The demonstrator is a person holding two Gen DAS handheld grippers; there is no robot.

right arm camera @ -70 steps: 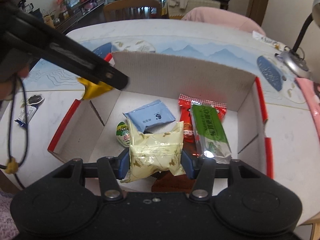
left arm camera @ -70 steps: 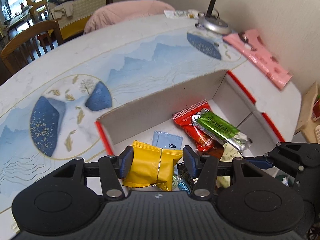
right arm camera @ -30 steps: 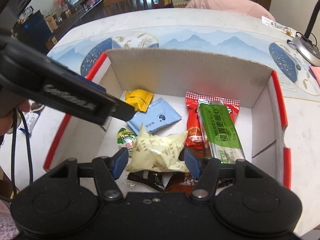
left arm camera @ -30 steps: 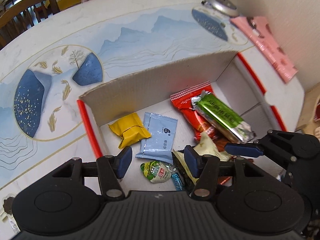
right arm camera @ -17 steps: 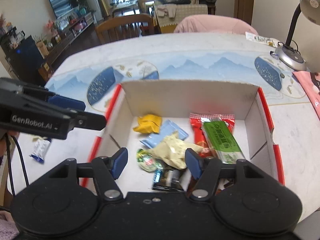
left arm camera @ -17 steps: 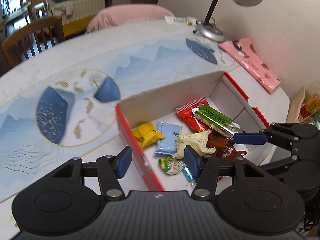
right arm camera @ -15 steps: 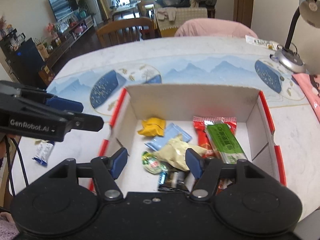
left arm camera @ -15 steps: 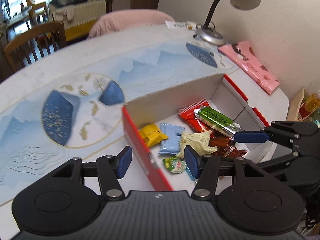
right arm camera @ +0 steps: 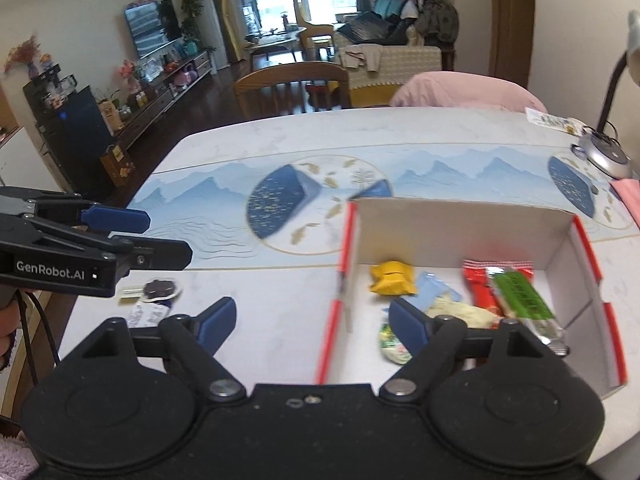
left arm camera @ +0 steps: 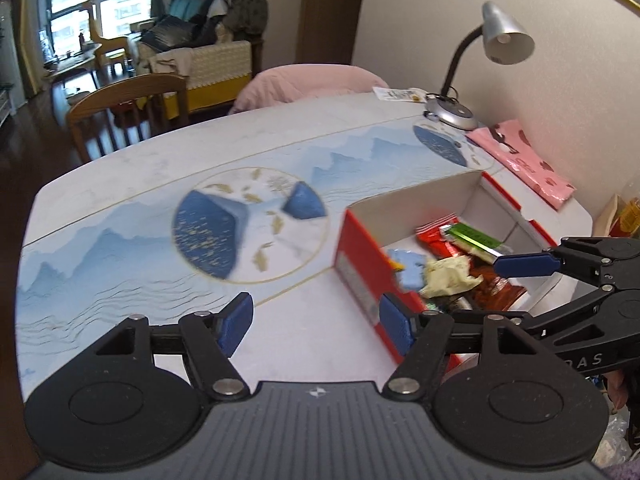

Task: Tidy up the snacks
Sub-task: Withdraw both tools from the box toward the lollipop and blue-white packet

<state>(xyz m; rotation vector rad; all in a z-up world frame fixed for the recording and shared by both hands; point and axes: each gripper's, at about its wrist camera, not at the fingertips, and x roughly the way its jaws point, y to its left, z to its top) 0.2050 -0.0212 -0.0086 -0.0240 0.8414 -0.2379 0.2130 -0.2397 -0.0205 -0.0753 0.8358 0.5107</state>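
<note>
A red and white cardboard box (left arm camera: 360, 264) (right arm camera: 448, 220) stands on the table and holds several snacks: a yellow packet (right arm camera: 392, 278), a blue packet (right arm camera: 434, 286) (left arm camera: 410, 264), a pale yellow packet (left arm camera: 448, 276) (right arm camera: 464, 312), a red bar (right arm camera: 480, 284) and a green bar (right arm camera: 520, 292) (left arm camera: 474, 237). My left gripper (left arm camera: 316, 322) is open and empty, above the table left of the box. My right gripper (right arm camera: 310, 320) is open and empty, over the box's left wall. A small dark snack packet (right arm camera: 160, 290) lies on the table left of the box.
A desk lamp (left arm camera: 472, 64) and a pink bag (left arm camera: 524, 160) stand at the table's far right by the wall. A wooden chair (right arm camera: 292, 88) and a pink cushioned chair (right arm camera: 464, 88) stand behind the table. The table edge runs close on the left.
Both grippers let go of their packets into the box, the yellow one and the pale yellow one, then drew back and swung left. Both are open and empty now.
</note>
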